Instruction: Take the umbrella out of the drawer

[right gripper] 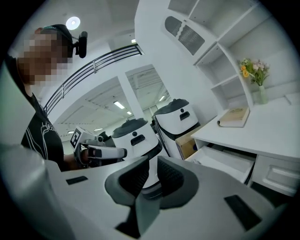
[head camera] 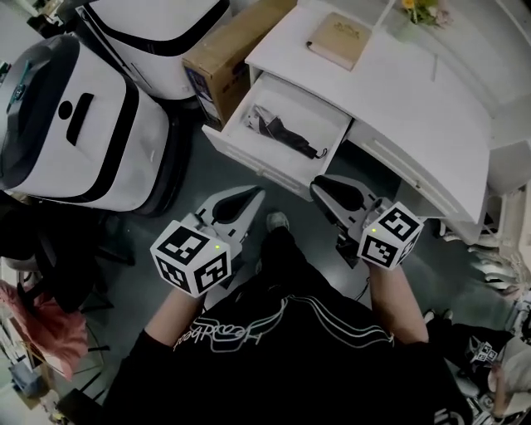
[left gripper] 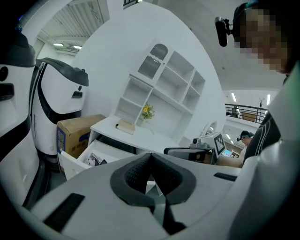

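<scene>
The drawer (head camera: 253,163) stands open with the folded black umbrella (head camera: 286,133) lying untouched inside, while the left gripper (head camera: 251,194) and right gripper (head camera: 321,184), both closed and empty, hang just short of the drawer.

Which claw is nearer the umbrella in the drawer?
Right. The right claw is outside the drawer by the umbrella, near its right end; the left claw is farther, down-left.

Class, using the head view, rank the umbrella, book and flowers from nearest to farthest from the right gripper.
1. Umbrella, in the open drawer just ahead of the right gripper.
2. Book, on the desk top.
3. Flowers, at the desk's back edge.
</scene>
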A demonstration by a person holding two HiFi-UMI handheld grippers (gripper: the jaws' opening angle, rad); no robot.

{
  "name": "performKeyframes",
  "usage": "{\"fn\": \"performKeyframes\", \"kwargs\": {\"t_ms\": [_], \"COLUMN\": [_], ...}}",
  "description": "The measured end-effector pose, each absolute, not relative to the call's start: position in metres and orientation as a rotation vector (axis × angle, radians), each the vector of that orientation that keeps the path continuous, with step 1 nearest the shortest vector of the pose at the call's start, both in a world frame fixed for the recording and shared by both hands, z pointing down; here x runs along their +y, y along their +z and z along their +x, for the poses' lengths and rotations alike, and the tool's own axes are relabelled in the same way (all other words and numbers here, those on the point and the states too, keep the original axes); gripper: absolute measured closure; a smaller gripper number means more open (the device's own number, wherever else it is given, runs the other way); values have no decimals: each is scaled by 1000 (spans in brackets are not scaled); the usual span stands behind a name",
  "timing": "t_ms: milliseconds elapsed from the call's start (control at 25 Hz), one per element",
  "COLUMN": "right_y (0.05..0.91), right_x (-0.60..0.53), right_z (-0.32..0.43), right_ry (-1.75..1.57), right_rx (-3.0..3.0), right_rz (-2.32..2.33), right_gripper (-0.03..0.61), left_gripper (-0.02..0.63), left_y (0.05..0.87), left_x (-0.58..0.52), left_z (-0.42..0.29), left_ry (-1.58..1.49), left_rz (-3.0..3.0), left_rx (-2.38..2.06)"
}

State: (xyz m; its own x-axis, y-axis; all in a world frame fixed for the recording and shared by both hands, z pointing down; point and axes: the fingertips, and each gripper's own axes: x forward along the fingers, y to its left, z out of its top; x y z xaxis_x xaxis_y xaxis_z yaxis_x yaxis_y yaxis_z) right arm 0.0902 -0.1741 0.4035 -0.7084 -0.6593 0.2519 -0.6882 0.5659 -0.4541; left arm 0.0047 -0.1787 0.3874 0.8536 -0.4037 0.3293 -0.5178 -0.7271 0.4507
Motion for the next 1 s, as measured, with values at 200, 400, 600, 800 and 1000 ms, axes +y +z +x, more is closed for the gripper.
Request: {"fn": "performKeyframes", "kwargs": {"t_ms": [200,400,600,800,1000], "right_y": [436,488,541,598,659], "right_x": [-247,-311,-361,-392,-409], "right_z": [110,117,113,105,103], "right_ry": [832,858,839,782,657], "right_rx": [-2659,-2567,-2485,-2358,-2205], "right_rz": [1145,1080,962,835,723], "right_gripper": [529,438,380,347,337], "left_gripper": [597,597,597,597,597], "left_y": [405,431,456,477,488], "left_x": [-241,-297,-343,-372,-393], "left_z": [17,24,23,20,11], "left_ry": [309,322,325,308,290], "left_rz": [2437,2381,2319,2256,2229], "left_rx": [-706,-734,-770,-793,-818]}}
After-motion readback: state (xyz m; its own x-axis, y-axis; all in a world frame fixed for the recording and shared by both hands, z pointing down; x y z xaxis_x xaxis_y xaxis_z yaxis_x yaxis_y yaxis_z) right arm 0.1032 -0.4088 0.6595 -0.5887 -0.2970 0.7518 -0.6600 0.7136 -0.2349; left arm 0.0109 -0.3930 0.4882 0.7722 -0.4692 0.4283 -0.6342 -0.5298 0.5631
